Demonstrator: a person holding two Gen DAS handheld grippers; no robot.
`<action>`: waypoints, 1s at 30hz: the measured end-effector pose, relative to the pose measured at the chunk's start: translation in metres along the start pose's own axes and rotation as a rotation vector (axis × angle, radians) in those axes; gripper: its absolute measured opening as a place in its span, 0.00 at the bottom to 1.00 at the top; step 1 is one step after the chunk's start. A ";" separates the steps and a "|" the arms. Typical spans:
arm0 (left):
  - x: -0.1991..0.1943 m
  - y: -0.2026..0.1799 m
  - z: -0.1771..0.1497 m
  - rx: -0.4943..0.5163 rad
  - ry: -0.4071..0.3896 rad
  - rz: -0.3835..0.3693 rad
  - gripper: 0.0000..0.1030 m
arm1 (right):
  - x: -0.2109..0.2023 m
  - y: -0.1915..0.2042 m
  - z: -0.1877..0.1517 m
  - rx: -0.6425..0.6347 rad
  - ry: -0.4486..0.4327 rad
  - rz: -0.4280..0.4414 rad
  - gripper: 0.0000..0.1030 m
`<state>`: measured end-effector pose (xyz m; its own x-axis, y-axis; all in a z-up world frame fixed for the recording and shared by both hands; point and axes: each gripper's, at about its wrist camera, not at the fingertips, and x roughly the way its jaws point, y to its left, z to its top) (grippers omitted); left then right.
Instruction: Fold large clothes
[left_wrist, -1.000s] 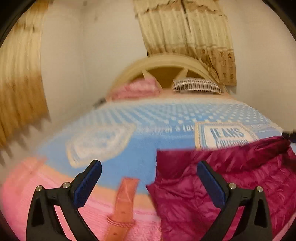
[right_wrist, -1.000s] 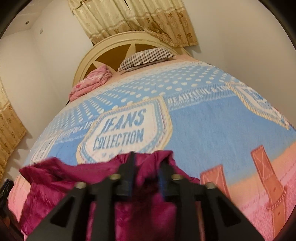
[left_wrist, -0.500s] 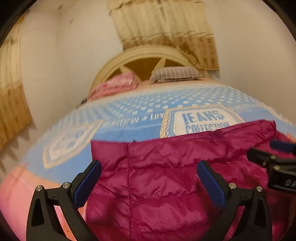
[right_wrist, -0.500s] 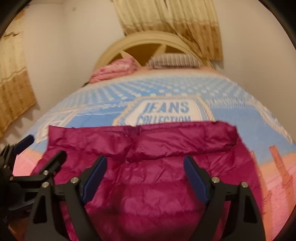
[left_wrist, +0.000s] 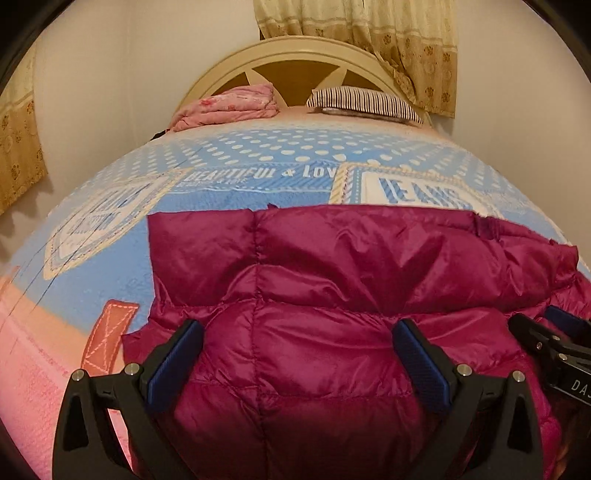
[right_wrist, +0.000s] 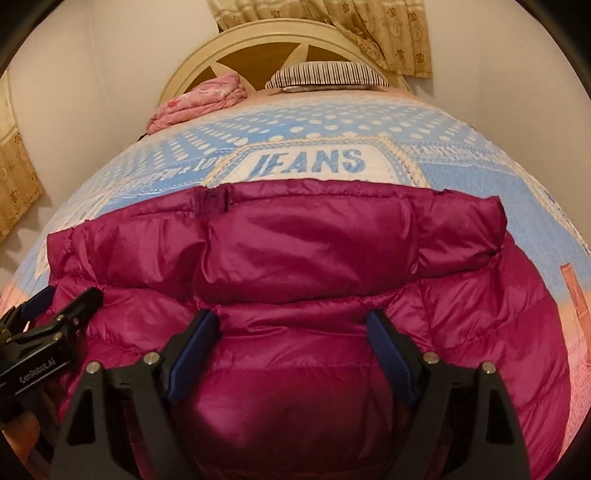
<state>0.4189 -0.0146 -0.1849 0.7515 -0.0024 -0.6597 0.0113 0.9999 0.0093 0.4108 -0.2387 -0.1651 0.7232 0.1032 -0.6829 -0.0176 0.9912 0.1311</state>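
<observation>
A magenta quilted puffer jacket lies spread on the bed's near end; it also fills the right wrist view. Its far edge is folded over into a thick band. My left gripper is open and empty, just above the jacket's left part. My right gripper is open and empty above the jacket's middle. Each gripper shows at the edge of the other's view: the right one at the right, the left one at the left.
The bed carries a blue and pink printed blanket. A folded pink quilt and a striped pillow lie by the cream headboard. Curtains hang behind. Walls close in on both sides.
My right gripper has let go of the jacket and opened. The jacket now lies spread out on the bed. Both grippers have moved in over it.
</observation>
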 end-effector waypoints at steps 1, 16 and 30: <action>0.002 -0.001 0.000 0.000 0.005 0.000 0.99 | 0.002 0.000 0.000 0.001 0.004 -0.001 0.85; 0.020 -0.004 0.003 0.005 0.062 0.012 0.99 | 0.021 -0.001 -0.001 0.014 0.053 -0.001 0.89; 0.023 -0.003 0.002 -0.001 0.082 0.006 0.99 | 0.027 -0.001 0.001 0.010 0.066 -0.021 0.89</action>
<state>0.4377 -0.0177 -0.1984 0.6952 0.0045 -0.7188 0.0067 0.9999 0.0128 0.4307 -0.2366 -0.1832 0.6762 0.0879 -0.7315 0.0040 0.9924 0.1230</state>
